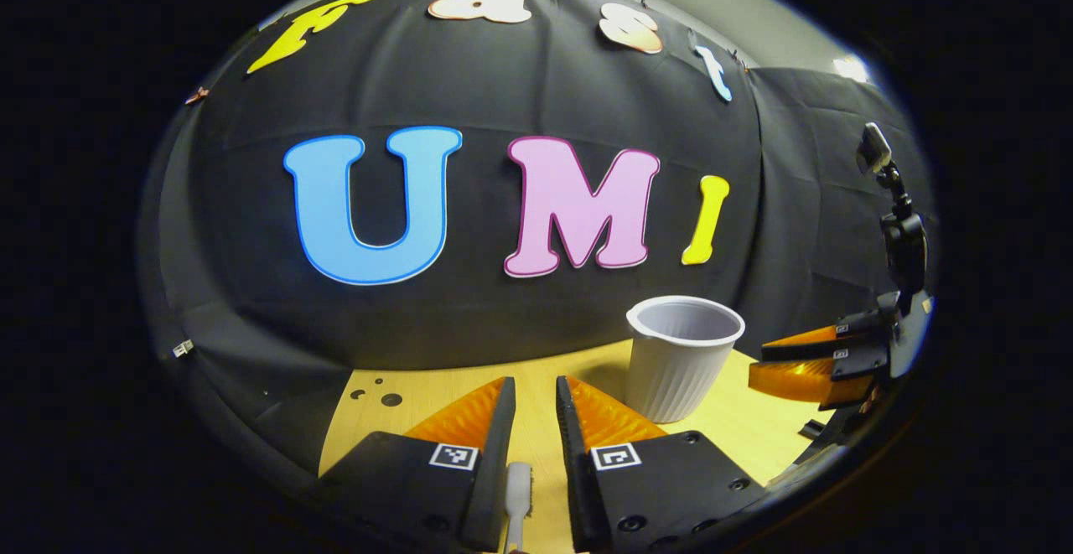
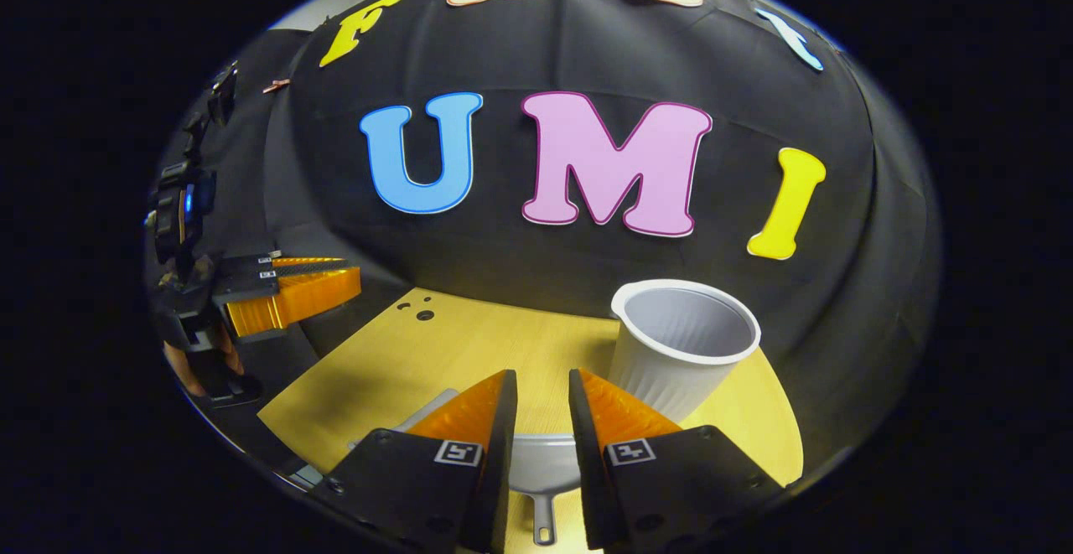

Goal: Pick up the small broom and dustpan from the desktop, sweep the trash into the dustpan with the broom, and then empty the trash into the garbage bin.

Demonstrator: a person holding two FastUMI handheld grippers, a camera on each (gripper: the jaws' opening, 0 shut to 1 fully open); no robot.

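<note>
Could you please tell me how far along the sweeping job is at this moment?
Nothing looks done yet. In hand: the left gripper is open above the broom handle, and the right gripper is open above the dustpan; both tools lie on the desktop. Left: gripping both, sweeping, then emptying into the white cup-shaped bin. No trash is visible to me.

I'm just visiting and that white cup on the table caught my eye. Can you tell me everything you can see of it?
The white cup looks like thin plastic, with a rolled rim, a smooth band below it and fine vertical ribs down its tapering wall. It stands upright, mouth open, and what shows of its inside looks empty. It sits on the yellow wooden tabletop near the black cloth wall, toward the right in both gripper views. Nothing grips it; in the right gripper view a finger hides its base.
</note>
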